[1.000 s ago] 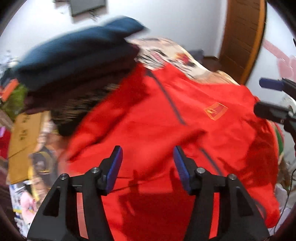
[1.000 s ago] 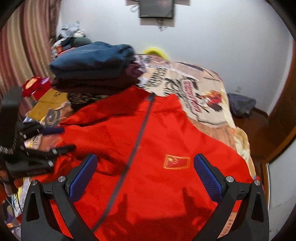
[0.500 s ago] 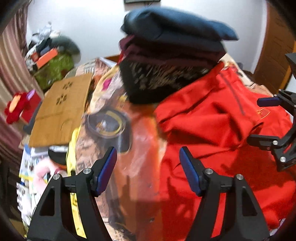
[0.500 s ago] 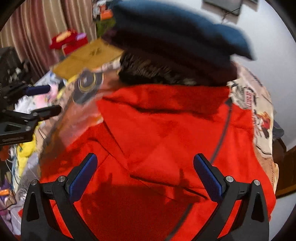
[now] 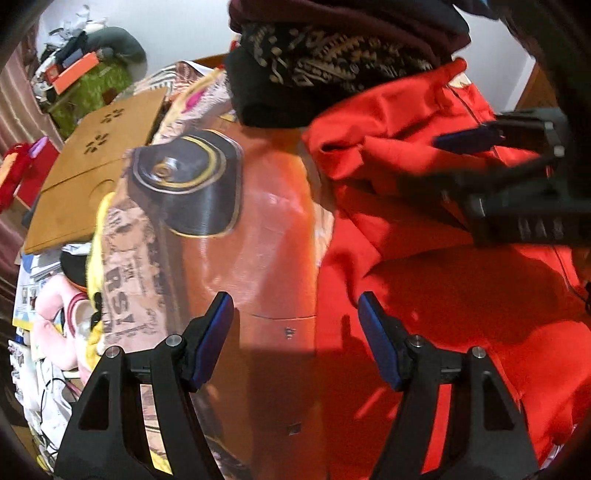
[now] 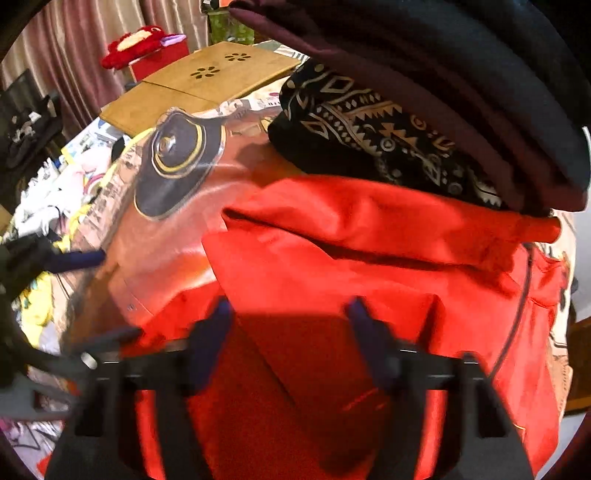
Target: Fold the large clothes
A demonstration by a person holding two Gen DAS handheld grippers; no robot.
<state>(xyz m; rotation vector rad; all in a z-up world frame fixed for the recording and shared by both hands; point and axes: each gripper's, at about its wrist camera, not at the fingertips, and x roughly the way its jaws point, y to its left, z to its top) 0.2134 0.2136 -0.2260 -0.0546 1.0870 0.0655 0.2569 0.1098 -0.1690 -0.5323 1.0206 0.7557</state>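
Both my grippers hover with fingers spread, grasping nothing: left gripper (image 5: 295,339) over the printed bedsheet (image 5: 258,221), right gripper (image 6: 288,339) above the crumpled red zip-up jacket (image 6: 369,258). Folded dark clothes (image 6: 388,122) are stacked beyond the jacket.

Right gripper (image 6: 286,325), jaws apart, blurred, above red jacket (image 6: 369,295) on printed bedspread (image 6: 177,229). Folded stack (image 6: 424,110) beyond collar. Left gripper (image 6: 55,295) at left edge. Wooden board (image 6: 199,81) behind.

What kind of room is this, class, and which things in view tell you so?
Most likely a lived-in bedroom: a red jacket lies on a bed's printed bedspread, a stack of folded clothes sits beside it, and striped curtains hang behind a cluttered floor.
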